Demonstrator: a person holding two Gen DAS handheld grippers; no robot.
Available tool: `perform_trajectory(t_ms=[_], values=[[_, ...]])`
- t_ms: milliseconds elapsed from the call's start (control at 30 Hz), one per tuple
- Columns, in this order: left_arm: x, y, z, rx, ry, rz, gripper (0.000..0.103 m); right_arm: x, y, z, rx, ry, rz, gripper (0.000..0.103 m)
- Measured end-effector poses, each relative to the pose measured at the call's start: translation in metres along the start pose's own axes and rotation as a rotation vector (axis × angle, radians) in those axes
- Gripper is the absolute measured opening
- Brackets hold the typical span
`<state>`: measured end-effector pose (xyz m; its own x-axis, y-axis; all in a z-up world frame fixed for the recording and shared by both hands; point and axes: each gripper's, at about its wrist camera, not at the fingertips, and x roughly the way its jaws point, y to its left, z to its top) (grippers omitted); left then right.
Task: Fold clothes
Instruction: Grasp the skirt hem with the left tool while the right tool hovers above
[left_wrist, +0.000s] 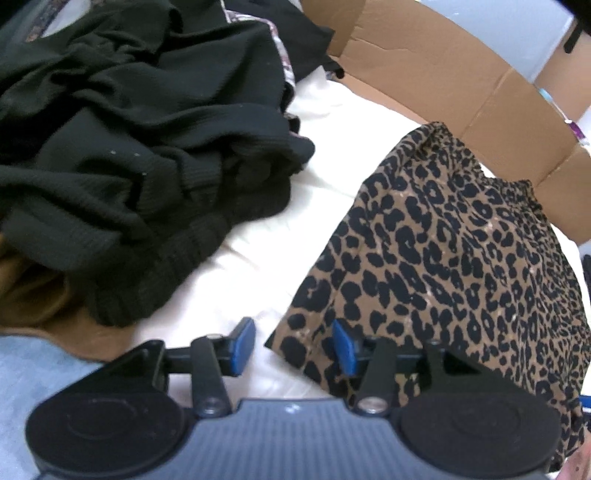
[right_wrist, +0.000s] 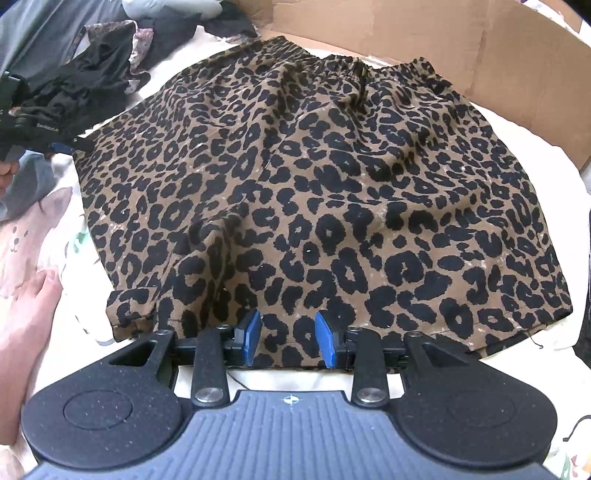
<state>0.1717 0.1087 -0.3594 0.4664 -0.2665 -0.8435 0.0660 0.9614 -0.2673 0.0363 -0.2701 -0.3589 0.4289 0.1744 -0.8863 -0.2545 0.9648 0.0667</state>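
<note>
We see the brown-and-black leopard-print fabric skirt (right_wrist: 314, 192) spread flat on the white sheet (left_wrist: 240, 266). Our right gripper (right_wrist: 288, 341) hovers released over the skirt's near hem; our left gripper (left_wrist: 293, 347) sits unclenched at its corner, beside the crumpled black knit garment (left_wrist: 140, 166).

The leopard-print shorts (right_wrist: 314, 192) are brown with lots of black spots. They lie spread out flat on a white sheet (right_wrist: 517, 155), with the stretchy, gathered waist at the far end, close to a cardboard wall (right_wrist: 480, 48). The two leg ends are at the near side. The near left corner is folded over a little. The cloth has a few soft wrinkles down the middle. To the left is a heap of dark clothes (left_wrist: 140, 147), all crumpled and not folded, lying apart from the shorts.
</note>
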Motion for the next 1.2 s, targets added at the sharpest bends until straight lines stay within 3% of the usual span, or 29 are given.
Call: perform_trajectory(t_ms=[100, 267, 367, 500, 733, 900, 1200], values=[[0.002, 0.002, 0.0, 0.003, -0.009, -0.02, 0.045, 0.0, 0.0, 0.001, 0.0, -0.002, -0.002, 0.04], [-0.003, 0.01, 0.0, -0.016, 0.018, -0.071, 0.014, -0.003, -0.003, 0.005, 0.028, -0.025, -0.007, 0.04], [-0.01, 0.008, 0.002, -0.014, 0.02, -0.089, 0.01, -0.006, -0.006, 0.008, 0.05, -0.056, -0.007, 0.041], [-0.02, -0.002, 0.01, 0.007, 0.023, -0.122, 0.007, -0.011, -0.007, 0.013, 0.056, -0.091, -0.008, 0.051], [-0.041, -0.029, 0.022, 0.031, 0.002, -0.177, 0.005, -0.022, -0.008, 0.021, 0.062, -0.164, -0.001, 0.053], [-0.062, -0.035, 0.04, 0.082, -0.089, -0.149, 0.004, -0.02, -0.009, 0.019, 0.061, -0.155, 0.016, 0.062], [-0.077, -0.028, 0.064, 0.102, -0.158, -0.114, 0.004, -0.015, -0.01, 0.014, 0.065, -0.135, 0.039, 0.062]])
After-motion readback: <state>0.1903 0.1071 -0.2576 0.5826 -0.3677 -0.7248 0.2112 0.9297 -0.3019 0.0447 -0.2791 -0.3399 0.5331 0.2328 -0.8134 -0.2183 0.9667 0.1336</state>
